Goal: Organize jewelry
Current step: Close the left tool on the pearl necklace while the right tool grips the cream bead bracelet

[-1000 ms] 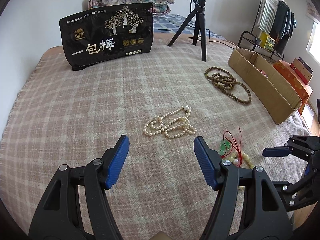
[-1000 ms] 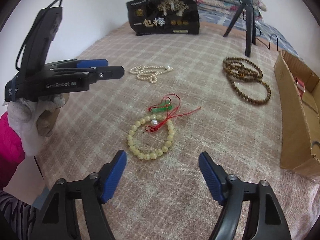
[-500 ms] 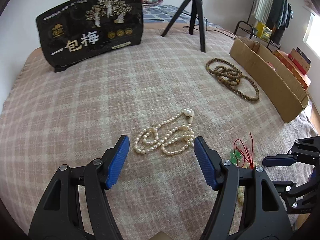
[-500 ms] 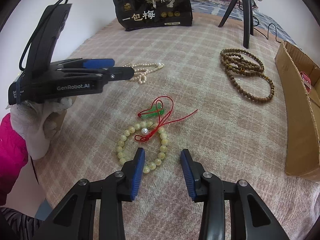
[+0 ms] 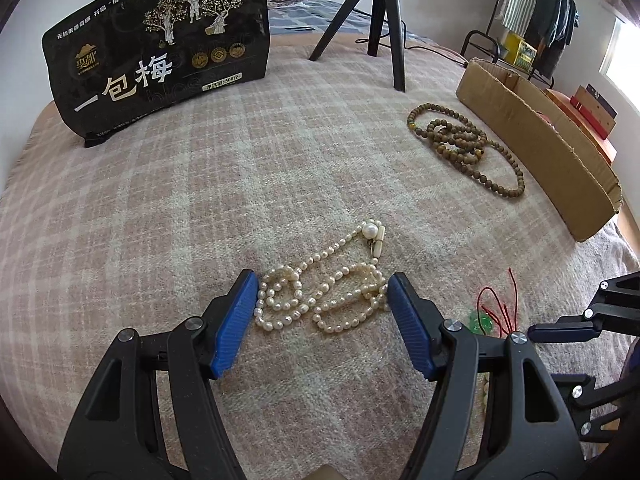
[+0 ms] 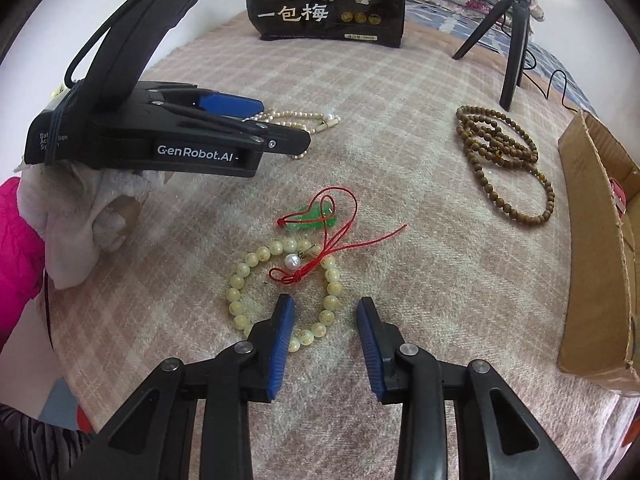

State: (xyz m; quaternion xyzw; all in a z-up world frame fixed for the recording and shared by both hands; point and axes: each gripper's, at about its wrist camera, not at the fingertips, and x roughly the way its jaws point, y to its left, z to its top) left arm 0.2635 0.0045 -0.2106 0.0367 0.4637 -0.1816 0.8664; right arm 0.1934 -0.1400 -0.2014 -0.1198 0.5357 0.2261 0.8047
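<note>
A white pearl necklace lies coiled on the checked blanket, between the tips of my left gripper. Its jaws are closing and the blue pads stand just outside the coil. From the right wrist view the left gripper hovers low over the pearl necklace. My right gripper is closing too. The near right arc of a pale yellow bead bracelet lies between its pads, unpinched. A green pendant on red cord rests across the bracelet. A brown wooden bead necklace lies further right.
An open cardboard box stands along the right edge of the bed. A black snack bag stands upright at the back, with a black tripod beside it. A white-gloved hand holds the left gripper.
My left gripper has come forward and down, so the pearl necklace now sits between its tips. The right gripper's jaws have narrowed a lot over the yellow bracelet.
</note>
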